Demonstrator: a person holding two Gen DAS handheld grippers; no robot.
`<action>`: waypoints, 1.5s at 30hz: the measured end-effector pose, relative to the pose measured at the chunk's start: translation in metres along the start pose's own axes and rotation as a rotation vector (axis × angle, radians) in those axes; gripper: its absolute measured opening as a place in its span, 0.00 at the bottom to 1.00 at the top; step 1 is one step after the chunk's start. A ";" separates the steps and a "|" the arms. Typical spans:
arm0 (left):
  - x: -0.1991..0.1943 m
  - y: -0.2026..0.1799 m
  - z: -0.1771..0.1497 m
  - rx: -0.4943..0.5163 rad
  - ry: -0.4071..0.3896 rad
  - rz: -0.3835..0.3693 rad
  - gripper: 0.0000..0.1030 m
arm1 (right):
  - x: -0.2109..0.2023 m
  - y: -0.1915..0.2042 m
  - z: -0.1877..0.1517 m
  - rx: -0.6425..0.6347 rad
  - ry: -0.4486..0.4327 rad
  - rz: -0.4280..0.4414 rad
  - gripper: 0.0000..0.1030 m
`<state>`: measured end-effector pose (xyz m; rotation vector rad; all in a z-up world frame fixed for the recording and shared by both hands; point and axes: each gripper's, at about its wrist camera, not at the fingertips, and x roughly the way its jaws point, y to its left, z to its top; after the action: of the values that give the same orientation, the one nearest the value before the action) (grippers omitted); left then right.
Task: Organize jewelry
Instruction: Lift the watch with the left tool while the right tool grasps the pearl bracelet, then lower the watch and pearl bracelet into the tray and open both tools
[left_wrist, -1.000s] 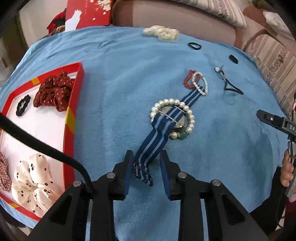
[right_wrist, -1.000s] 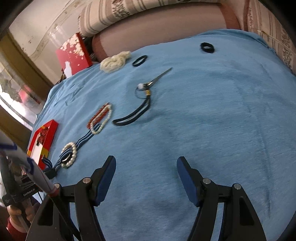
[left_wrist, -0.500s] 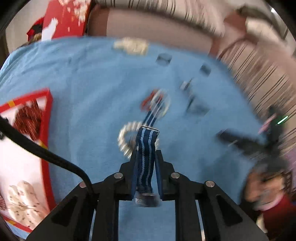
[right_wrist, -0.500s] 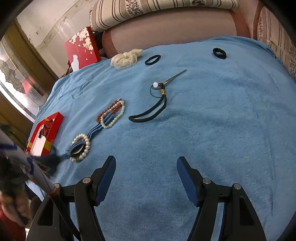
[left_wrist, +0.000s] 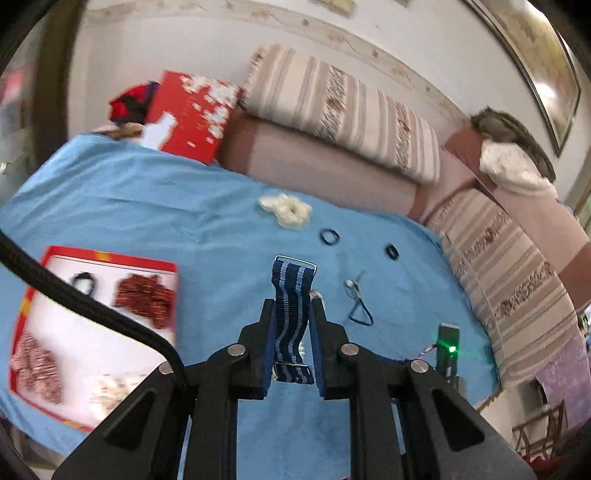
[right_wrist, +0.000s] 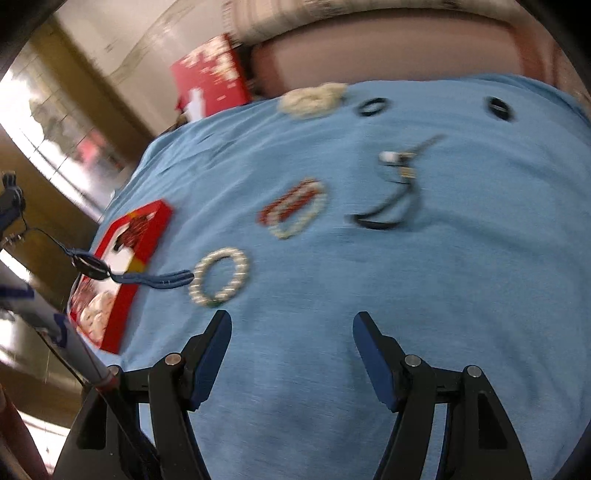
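My left gripper (left_wrist: 291, 314) is shut on a navy and light-blue striped watch strap (left_wrist: 291, 295), held up above the blue cloth; the watch (right_wrist: 90, 263) hangs in the air in the right wrist view. The red-rimmed tray (left_wrist: 107, 258) with scrunchies lies to the left, and shows in the right wrist view (right_wrist: 147, 236). A pearl bracelet (right_wrist: 219, 277), a red bead and pearl bracelet pair (right_wrist: 295, 210) and a black cord necklace with a pearl (right_wrist: 391, 206) lie on the cloth. My right gripper (right_wrist: 291, 328) is open and empty, just before the pearl bracelet.
A cream scrunchie (left_wrist: 286, 210) and two black hair ties (left_wrist: 330, 237) (left_wrist: 392, 252) lie at the far side of the cloth. A red gift box (left_wrist: 188, 114) and a striped-cushion sofa (left_wrist: 343, 110) stand behind. The cloth's edges drop off at left and right.
My left gripper closed on the strap and lifted the watch off the cloth, out of the pearl bracelet, toward the tray side. The right gripper stayed open and tilted a little.
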<state>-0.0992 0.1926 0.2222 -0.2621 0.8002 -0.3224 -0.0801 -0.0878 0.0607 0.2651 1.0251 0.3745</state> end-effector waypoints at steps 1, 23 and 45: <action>-0.013 0.008 0.002 -0.015 -0.020 0.008 0.16 | 0.006 0.007 0.003 -0.017 0.002 0.004 0.71; -0.099 0.182 0.027 -0.179 -0.147 0.312 0.16 | 0.030 0.158 0.040 -0.374 -0.022 -0.082 0.10; 0.037 0.306 0.067 -0.261 0.053 0.360 0.17 | 0.163 0.352 0.051 -0.494 0.173 0.178 0.10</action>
<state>0.0302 0.4668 0.1364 -0.3478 0.9242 0.1161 -0.0230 0.2976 0.0943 -0.1251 1.0463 0.8073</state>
